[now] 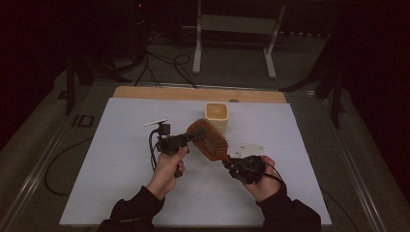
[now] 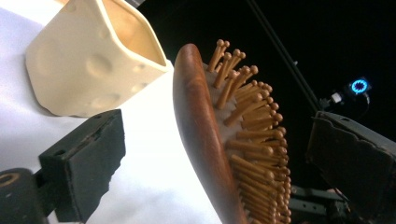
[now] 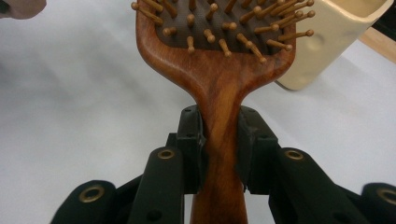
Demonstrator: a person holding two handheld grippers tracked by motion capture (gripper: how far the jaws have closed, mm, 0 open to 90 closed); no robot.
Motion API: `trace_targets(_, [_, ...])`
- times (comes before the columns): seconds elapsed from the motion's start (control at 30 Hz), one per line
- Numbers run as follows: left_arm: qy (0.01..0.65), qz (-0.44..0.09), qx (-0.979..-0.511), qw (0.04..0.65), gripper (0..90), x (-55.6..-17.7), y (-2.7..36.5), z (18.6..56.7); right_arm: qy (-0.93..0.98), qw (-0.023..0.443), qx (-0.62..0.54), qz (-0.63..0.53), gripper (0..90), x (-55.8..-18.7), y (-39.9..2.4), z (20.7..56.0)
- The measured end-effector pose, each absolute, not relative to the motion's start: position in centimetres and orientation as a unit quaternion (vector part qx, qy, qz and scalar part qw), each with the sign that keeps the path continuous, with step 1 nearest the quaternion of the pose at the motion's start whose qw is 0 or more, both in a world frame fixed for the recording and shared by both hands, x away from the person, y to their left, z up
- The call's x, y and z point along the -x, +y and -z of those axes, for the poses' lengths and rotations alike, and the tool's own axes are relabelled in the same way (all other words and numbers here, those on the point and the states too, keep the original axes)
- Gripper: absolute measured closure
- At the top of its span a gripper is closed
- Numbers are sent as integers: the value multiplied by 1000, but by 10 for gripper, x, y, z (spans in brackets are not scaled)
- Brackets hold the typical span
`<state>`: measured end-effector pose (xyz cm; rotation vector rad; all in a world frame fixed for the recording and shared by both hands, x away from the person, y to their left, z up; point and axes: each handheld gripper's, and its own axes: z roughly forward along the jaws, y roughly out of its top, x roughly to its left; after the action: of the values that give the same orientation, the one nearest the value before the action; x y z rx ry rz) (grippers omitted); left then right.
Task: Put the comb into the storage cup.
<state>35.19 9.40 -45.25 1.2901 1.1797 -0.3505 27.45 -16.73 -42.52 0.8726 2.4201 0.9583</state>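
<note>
A wooden paddle hairbrush [image 1: 209,140] with wooden bristles is held up over the white sheet [image 1: 121,179]. My right gripper [image 3: 222,140] is shut on its handle [image 3: 219,116], a pad pressing each side. In the high view the right gripper [image 1: 233,166] holds the brush from the lower right. My left gripper [image 1: 190,137] is at the brush's head. In the left gripper view the brush head [image 2: 205,140] stands edge-on between the wide-apart jaws of my left gripper [image 2: 215,140], and neither pad touches it. A cream, dimpled square cup [image 1: 216,114] stands just behind the brush.
The white sheet covers the table, with a wooden strip [image 1: 145,92] along its far edge. Beyond the table are a white frame's legs [image 1: 197,48] and cables on the floor [image 1: 164,63]. The cup [image 2: 88,60] lies close behind the left gripper's jaws.
</note>
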Motion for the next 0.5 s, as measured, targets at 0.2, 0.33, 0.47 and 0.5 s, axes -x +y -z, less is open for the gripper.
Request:
trace_targets(0.2, [528,161,-544,632,148,-353,92,454,864,197,-312,-341,728,-274,-166,426])
trace_targets(0.33, [532,166,-543,628,189,-353,90,456,866,195,-310,-340,727,-275,-166,427])
trace_targets(0.47, [527,170,-548,627,328,-352,86,456,867,194,-308,-339,728,-275,-165,428])
trace_targets(0.5, [530,167,-547,626,369,-351,86,455,868,194,-310,-337,727,-275,-165,428])
